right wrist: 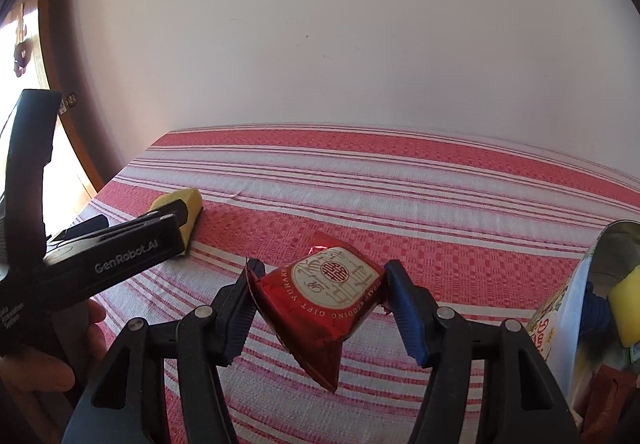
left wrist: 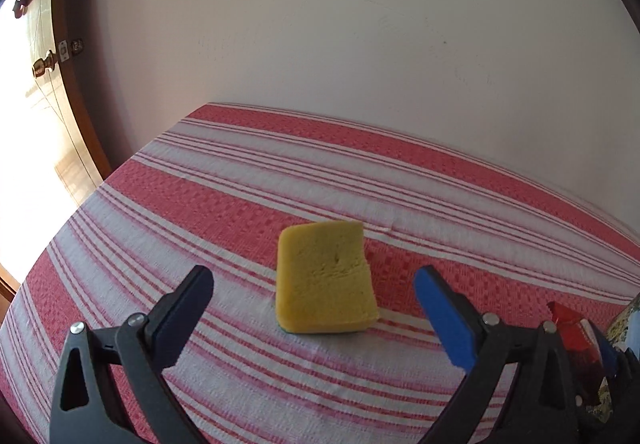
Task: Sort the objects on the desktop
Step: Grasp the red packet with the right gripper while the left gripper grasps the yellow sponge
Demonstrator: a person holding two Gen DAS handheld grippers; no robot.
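Note:
A yellow sponge (left wrist: 326,276) with a green underside lies on the red and white striped cloth (left wrist: 240,180). My left gripper (left wrist: 314,278) is open, its fingers either side of the sponge's near end and not touching it. In the right wrist view, my right gripper (right wrist: 320,284) is shut on a red foil gift packet (right wrist: 320,304), held tilted above the cloth. The same packet (left wrist: 574,332) shows at the right edge of the left wrist view. The sponge (right wrist: 182,204) and the left gripper (right wrist: 144,222) appear at the left of the right wrist view.
A round printed tin (right wrist: 560,324) stands at the right edge, with something yellow (right wrist: 626,312) inside it. A pale wall rises behind the table. A wooden door frame (left wrist: 76,92) and bright doorway lie to the left. A hand (right wrist: 52,360) holds the left gripper's handle.

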